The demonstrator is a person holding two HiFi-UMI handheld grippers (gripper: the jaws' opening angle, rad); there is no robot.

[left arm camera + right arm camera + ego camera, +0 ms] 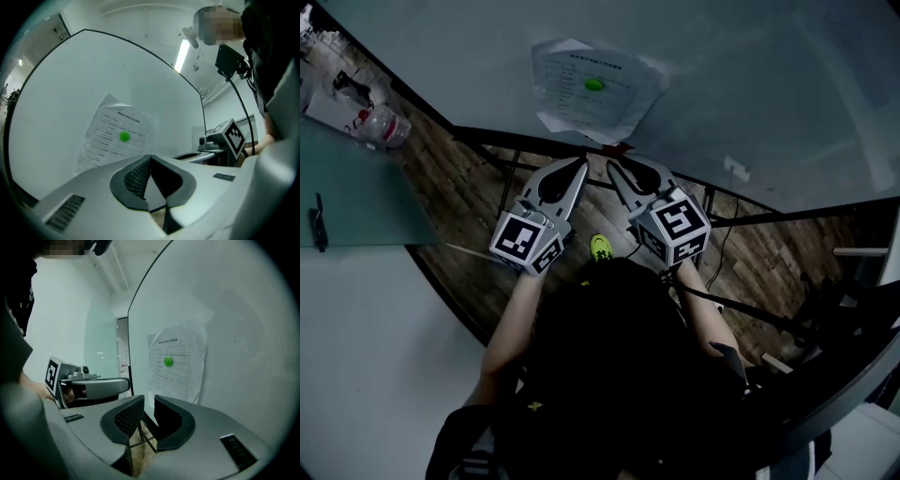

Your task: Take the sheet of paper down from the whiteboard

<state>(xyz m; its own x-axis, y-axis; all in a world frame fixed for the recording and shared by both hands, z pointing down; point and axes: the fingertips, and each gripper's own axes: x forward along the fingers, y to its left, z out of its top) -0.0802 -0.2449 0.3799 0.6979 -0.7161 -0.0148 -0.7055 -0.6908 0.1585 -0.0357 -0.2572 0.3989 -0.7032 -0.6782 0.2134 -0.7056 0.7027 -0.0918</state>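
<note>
Sheet of paper [572, 98]: white, creased, printed; green magnet [593, 84] at centre.
Long axis: upright on whiteboard [750, 84], slightly tilted.
Left claw [150, 158]: closed, empty.
Right claw [149, 401]: slightly apart, empty.

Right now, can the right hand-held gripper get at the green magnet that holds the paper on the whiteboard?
Probably yes. The right hand-held gripper, jaws slightly apart and empty, faces the green magnet on the paper, with nothing between them; it is not yet at the whiteboard.

Office: whiteboard [750, 84], glass partition [101, 352], ceiling striplight [182, 52].
</note>
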